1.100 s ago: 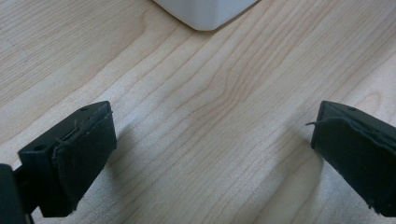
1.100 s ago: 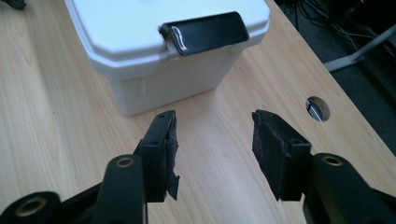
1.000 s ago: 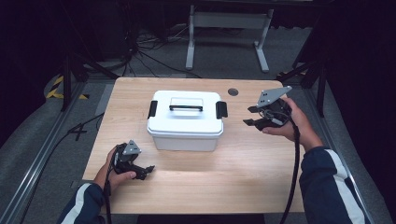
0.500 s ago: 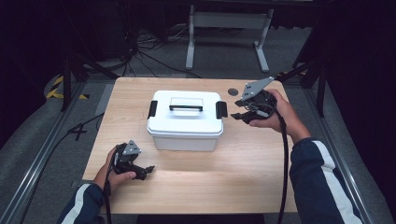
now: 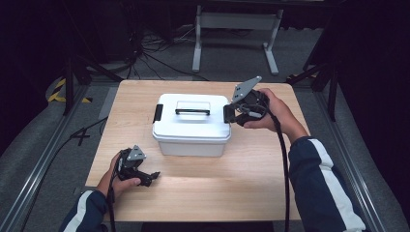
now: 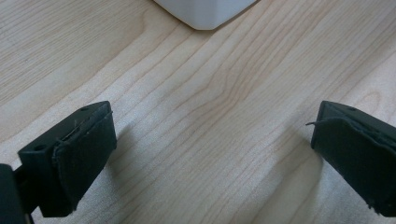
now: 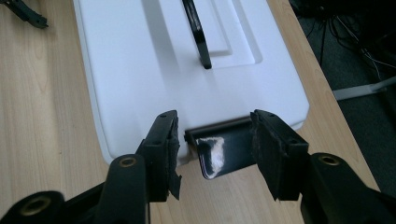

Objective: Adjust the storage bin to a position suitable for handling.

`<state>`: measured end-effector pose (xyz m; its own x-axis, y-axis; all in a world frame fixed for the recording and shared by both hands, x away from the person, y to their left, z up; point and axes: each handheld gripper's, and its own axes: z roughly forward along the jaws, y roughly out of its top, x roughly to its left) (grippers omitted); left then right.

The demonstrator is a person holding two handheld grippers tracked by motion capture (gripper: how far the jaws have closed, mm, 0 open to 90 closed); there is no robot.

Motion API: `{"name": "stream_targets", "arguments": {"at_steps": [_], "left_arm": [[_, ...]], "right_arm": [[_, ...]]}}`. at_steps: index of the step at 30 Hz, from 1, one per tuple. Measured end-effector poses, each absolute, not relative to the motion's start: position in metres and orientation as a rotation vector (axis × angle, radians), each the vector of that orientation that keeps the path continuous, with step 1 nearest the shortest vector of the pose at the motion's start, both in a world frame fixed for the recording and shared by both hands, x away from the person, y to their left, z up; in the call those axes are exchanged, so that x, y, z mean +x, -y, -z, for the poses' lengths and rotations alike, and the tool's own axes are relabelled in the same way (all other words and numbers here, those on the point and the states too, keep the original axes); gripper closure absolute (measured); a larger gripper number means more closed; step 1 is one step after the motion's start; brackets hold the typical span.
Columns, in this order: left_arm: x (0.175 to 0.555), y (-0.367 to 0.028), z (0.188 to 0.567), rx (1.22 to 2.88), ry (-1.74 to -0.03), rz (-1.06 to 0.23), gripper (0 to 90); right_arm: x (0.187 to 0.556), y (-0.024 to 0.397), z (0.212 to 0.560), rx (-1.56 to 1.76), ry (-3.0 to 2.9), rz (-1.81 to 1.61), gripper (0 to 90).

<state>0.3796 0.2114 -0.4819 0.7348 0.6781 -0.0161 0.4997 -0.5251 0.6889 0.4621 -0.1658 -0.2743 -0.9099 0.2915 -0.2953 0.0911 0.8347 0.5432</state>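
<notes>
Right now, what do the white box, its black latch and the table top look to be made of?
White box: likely moulded plastic, smooth and faintly satin, judging by its rounded corners and even colour. Black latch, sitting between the open jaws of the right claw: probably glossy hard plastic, as it carries a bright reflection. Table top: light wood or wood-look laminate, matt, with visible grain lines; which one cannot be told.

White lidded plastic box point(image 5: 192, 126) upright at the middle of the wooden table point(image 5: 203, 193), lid on, black carry handle point(image 5: 192, 111) lying flat in the lid's recess, glossy black latch point(image 7: 222, 155) at each short end, right-hand latch hanging down.
</notes>
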Motion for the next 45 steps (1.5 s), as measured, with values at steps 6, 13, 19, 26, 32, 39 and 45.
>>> {"name": "stream_targets", "arguments": {"at_steps": [6, 13, 19, 26, 32, 39, 45], "left_arm": [[0.379, -0.211, 0.482, 2.235, -0.890, -0.329, 0.6], [0.379, -0.211, 0.482, 2.237, -0.890, -0.326, 0.6], [0.379, -0.211, 0.482, 2.239, -0.888, -0.327, 0.6], [0.379, -0.211, 0.482, 2.239, -0.888, -0.327, 0.6], [0.380, -0.212, 0.481, 2.244, -0.886, -0.323, 0.6], [0.380, -0.212, 0.481, 2.246, -0.884, -0.325, 0.6], [0.380, -0.212, 0.481, 2.246, -0.883, -0.326, 0.5]], "right_arm": [[0.464, 0.150, 0.276, 0.249, -2.654, -0.724, 54.0], [0.470, 0.131, 0.274, 0.210, -2.668, -0.703, 54.9], [0.474, 0.116, 0.275, 0.185, -2.689, -0.704, 55.6], [0.481, 0.098, 0.278, 0.133, -2.712, -0.617, 56.8], [0.483, 0.086, 0.279, 0.130, -2.725, -0.542, 60.3], [0.486, 0.074, 0.279, 0.095, -2.739, -0.509, 65.5], [0.487, 0.064, 0.279, 0.060, -2.739, -0.462, 74.1]]}}
